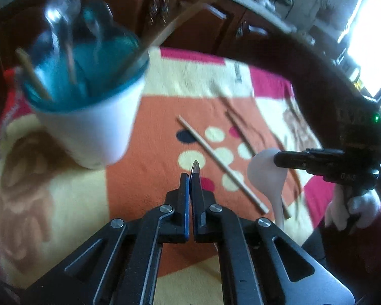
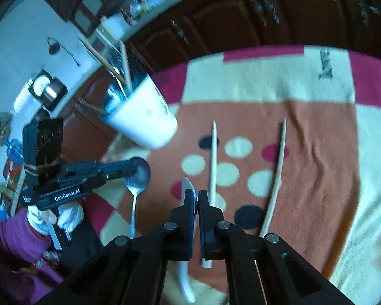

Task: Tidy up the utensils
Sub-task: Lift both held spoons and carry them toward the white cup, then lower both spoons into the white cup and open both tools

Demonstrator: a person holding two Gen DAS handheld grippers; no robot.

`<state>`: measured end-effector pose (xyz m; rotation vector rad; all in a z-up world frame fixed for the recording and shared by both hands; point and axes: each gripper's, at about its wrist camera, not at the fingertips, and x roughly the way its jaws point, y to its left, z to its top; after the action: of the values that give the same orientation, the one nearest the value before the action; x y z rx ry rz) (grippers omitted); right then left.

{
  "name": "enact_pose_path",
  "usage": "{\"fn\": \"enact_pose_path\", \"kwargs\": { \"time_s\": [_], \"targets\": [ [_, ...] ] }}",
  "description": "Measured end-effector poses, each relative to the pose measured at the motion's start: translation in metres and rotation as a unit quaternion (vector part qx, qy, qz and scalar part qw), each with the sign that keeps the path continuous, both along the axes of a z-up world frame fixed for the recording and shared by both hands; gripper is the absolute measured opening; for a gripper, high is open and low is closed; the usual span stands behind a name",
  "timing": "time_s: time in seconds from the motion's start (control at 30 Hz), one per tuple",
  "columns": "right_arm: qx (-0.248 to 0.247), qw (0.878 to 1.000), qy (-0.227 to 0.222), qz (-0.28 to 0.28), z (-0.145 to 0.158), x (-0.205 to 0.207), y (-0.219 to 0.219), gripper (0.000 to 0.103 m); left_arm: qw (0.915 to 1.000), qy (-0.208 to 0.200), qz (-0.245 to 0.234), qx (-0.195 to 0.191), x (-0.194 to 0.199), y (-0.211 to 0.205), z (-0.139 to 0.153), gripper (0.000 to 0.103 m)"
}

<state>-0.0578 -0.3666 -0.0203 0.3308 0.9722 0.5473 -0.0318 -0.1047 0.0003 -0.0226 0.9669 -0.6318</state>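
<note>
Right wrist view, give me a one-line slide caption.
Right hand-held gripper pinches a white spoon beside two chopsticks; left hand-held gripper holds a metal spoon near the white cup.

Ahead of the left gripper's (image 1: 191,178) closed jaws the patterned cloth (image 1: 149,137) lies bare up to a pale chopstick (image 1: 222,164) slanting across to their right. Up and to the left, the white cup (image 1: 94,129) crowded with utensils blocks that side. To the right, the right gripper (image 1: 292,161) and its white spoon (image 1: 266,175) fill the space. Ahead of the right gripper's jaws, two chopsticks (image 2: 213,162) (image 2: 276,178) lie apart with open cloth between them; far right stays free.
</note>
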Motion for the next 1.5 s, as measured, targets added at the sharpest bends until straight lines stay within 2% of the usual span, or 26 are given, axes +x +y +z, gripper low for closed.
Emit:
{"fn": "enact_pose_path", "kwargs": {
  "time_s": [0.23,0.33,0.47,0.6,0.77,0.93,1.1,1.33,1.5],
  "targets": [
    [0.024,0.998,-0.061,-0.008,0.046,-0.011,0.014,0.003,0.9979,-0.048,0.031,-0.03,-0.015,0.029,0.057,0.0],
    [0.029,0.996,-0.082,0.0,0.068,-0.011,0.025,0.003,0.9953,-0.069,0.045,-0.051,-0.019,0.048,0.088,0.0],
    [0.042,0.993,-0.113,0.01,0.099,-0.006,0.043,0.003,0.9912,-0.101,0.064,-0.058,-0.018,0.071,0.127,0.0],
    [0.056,0.988,-0.146,0.012,0.129,0.005,0.063,0.003,0.9836,-0.138,0.102,-0.055,-0.005,0.095,0.161,0.0],
    [0.037,0.98,-0.195,-0.008,0.16,0.029,0.102,0.003,0.9718,-0.172,0.155,-0.047,0.02,0.115,0.182,0.0],
    [0.017,0.973,-0.23,-0.025,0.171,0.06,0.136,0.003,0.9562,-0.214,0.199,-0.018,0.048,0.123,0.186,0.0],
    [-0.021,0.969,-0.245,-0.035,0.155,0.087,0.162,0.003,0.9472,-0.219,0.234,-0.004,0.071,0.126,0.171,0.0],
    [-0.051,0.967,-0.248,-0.034,0.127,0.109,0.178,0.003,0.9414,-0.231,0.244,0.027,0.085,0.115,0.145,0.0],
    [-0.073,0.958,-0.273,-0.041,0.127,0.107,0.182,0.003,0.939,-0.238,0.243,0.051,0.089,0.104,0.126,0.0]
  ]
}}
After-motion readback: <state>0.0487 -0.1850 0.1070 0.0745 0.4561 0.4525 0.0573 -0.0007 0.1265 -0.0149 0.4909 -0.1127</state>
